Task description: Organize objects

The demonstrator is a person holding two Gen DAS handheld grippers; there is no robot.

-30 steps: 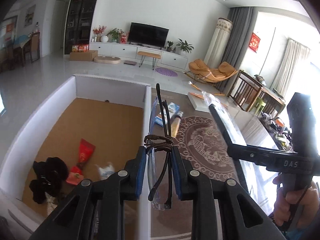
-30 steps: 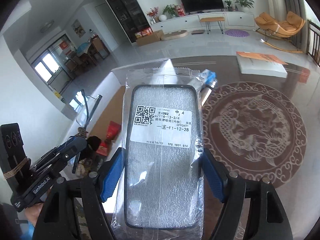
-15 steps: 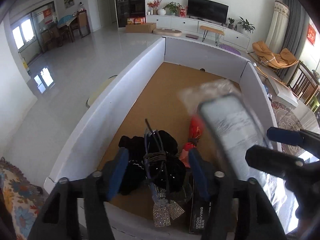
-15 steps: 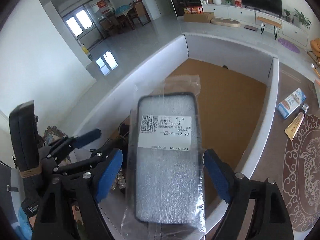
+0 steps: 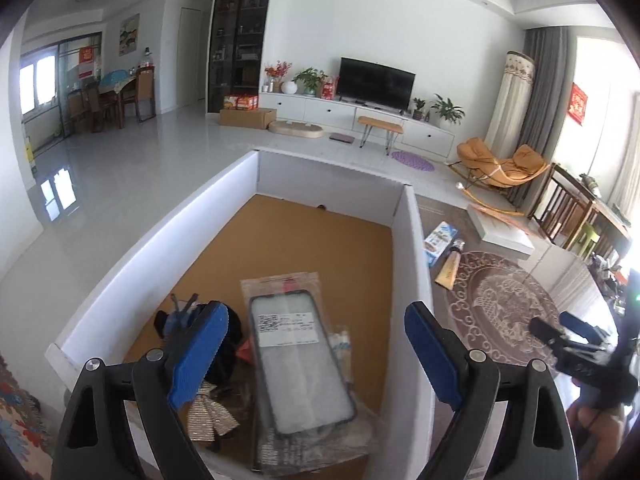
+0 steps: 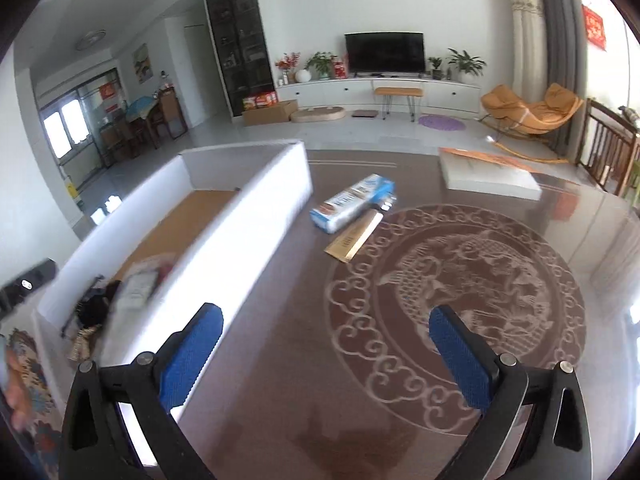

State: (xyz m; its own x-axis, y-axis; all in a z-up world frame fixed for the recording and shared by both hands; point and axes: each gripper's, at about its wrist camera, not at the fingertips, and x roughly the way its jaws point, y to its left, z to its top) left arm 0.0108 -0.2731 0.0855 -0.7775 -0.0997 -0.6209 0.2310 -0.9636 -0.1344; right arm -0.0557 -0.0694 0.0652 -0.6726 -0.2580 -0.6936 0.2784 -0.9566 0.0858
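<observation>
Bagged phone case (image 5: 301, 364) lies label-up inside the white box (image 5: 412, 264), beside glasses (image 5: 182, 312) on a black bundle (image 5: 230, 346). My left tongs (image 5: 316, 352), jaws just opened, hang spread and empty above it. My right tongs (image 6: 326, 354), likewise just opened and empty, hover over the patterned tabletop (image 6: 460, 280), near a blue carton (image 6: 352, 202) and gold tube (image 6: 356, 236).
</observation>
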